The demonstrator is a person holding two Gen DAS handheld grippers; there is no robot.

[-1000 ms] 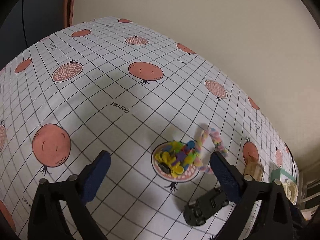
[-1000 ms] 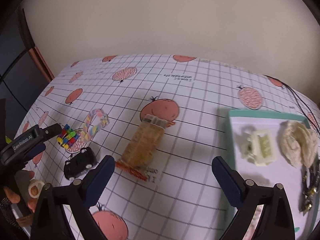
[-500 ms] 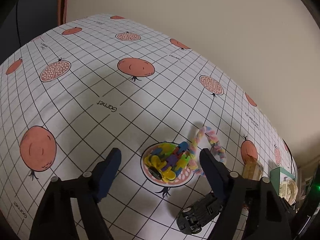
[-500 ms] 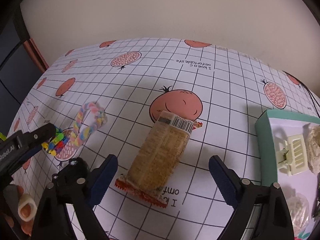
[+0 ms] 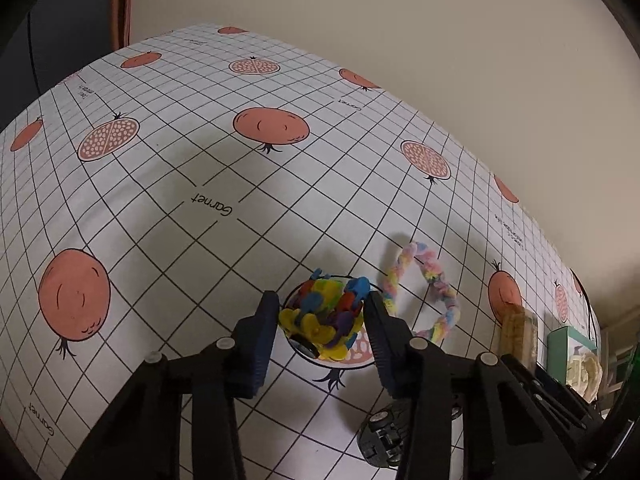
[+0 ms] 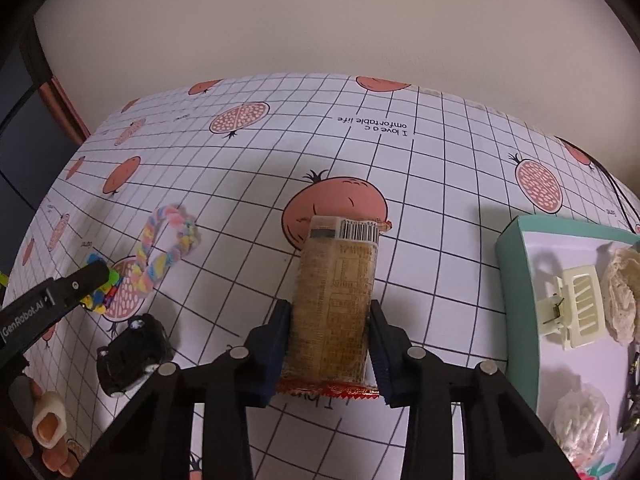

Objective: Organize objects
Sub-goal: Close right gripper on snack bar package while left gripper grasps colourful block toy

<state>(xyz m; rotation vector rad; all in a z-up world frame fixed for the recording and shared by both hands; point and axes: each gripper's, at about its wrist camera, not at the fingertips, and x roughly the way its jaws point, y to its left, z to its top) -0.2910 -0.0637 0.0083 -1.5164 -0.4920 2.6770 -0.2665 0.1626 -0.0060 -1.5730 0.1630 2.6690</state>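
We are working over the worktop (image 6: 400, 200), its gridded cloth printed with pomegranates filling both views. At the right edge of the right wrist frame the teal tray (image 6: 510, 264) is holding a cream hair clip (image 6: 576, 304) and a lace piece (image 6: 624, 292). In the centre of that frame our right claw (image 6: 330, 344) is pressing both blue pads against the sides of the cracker packet (image 6: 334, 300), which is lying lengthwise on the cloth, barcode end pointing away from us. Low at the left there, the black toy car (image 6: 134, 350) is sitting just below the pastel braided loop (image 6: 168, 244). In the lower centre of the left wrist frame our left claw (image 5: 320, 320) is closing narrowly around the colourful toy cluster (image 5: 326, 316), pads touching or nearly touching its sides; we cannot tell whether it is lifted.
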